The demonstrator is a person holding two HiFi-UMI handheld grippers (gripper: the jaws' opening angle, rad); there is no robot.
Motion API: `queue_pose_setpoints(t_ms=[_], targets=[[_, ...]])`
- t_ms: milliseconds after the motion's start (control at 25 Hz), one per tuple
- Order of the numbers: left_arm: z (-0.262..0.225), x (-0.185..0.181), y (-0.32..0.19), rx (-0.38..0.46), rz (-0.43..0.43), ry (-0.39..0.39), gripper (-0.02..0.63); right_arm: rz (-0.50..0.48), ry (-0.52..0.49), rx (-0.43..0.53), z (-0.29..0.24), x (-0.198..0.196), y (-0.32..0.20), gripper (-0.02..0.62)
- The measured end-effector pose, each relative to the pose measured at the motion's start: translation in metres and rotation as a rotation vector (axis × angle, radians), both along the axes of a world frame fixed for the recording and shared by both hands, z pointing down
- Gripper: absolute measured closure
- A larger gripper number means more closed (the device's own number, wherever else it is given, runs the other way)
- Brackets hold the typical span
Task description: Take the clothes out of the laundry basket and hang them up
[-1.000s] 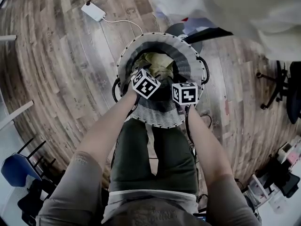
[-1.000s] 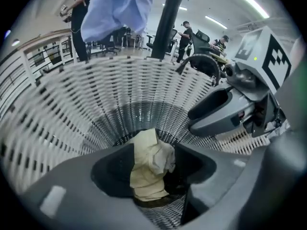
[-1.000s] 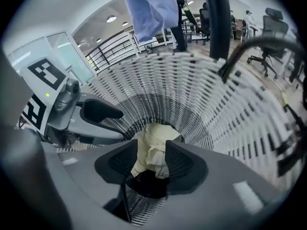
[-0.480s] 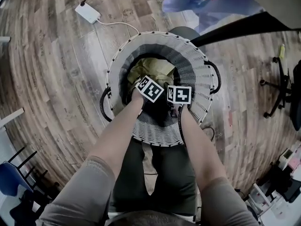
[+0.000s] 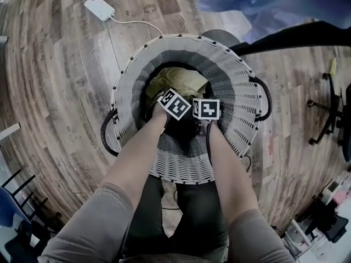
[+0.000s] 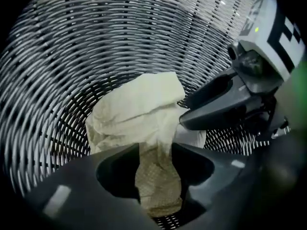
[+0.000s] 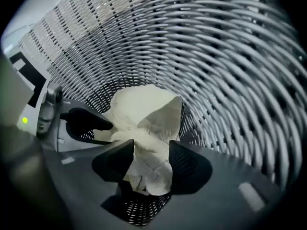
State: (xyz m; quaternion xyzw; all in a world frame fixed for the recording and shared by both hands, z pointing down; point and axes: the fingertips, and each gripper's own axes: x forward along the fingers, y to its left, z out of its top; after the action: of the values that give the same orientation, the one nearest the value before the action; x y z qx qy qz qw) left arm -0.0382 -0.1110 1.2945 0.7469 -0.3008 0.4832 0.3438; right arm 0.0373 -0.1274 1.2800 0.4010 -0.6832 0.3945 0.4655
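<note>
The pale cream garment (image 6: pixel 139 114) lies crumpled at the bottom of the woven laundry basket (image 5: pixel 241 92), which stands on the wooden floor (image 5: pixel 60 92) in front of the person. Both tongs are down inside the basket, side by side and pointing steeply down at the cloth. The left tongs (image 6: pixel 156 176) stand apart, with a narrow, dotted-textured tail of the garment showing between the jaws but not pinched. The right tongs (image 7: pixel 151 162) have just been opening; a wrinkled fold sits between their jaws, and nothing looks clamped. The cloth appears thin, light and limp, so it should bunch readily and trail when lifted, and it could snag on the wicker. A raised fold or the bunched middle looks the surest place to grip, one tongs on each side. As a heap it has no clear direction; if anything, its longer run goes from the tail near the jaws away towards the far wall
</note>
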Motion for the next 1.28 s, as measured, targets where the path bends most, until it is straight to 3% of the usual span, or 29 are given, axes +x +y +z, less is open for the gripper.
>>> queue_pose_setpoints(t_ms=[120,360,600,720,960,1280], targets=[[0.006,0.001,0.001,-0.010,0.013,0.020,0.411,-0.036,0.019,-0.020,0.012,-0.001,0.004,0.363],[0.011,0.013,0.006,-0.029,0.030,0.086,0.591,-0.026,-0.020,-0.054,0.017,-0.003,0.010,0.483],[-0.014,0.013,0.004,-0.013,-0.035,0.094,0.601,0.063,-0.070,-0.096,-0.005,-0.003,0.013,0.549],[-0.045,0.008,0.007,0.015,-0.052,0.066,0.601,0.084,-0.120,-0.116,-0.037,-0.007,0.020,0.551],[-0.133,-0.019,0.000,-0.001,-0.221,0.108,0.601,-0.027,-0.244,-0.148,-0.128,-0.032,0.038,0.552],[-0.277,-0.023,-0.003,0.096,-0.143,0.124,0.601,-0.048,-0.293,-0.089,-0.267,-0.035,0.031,0.553]])
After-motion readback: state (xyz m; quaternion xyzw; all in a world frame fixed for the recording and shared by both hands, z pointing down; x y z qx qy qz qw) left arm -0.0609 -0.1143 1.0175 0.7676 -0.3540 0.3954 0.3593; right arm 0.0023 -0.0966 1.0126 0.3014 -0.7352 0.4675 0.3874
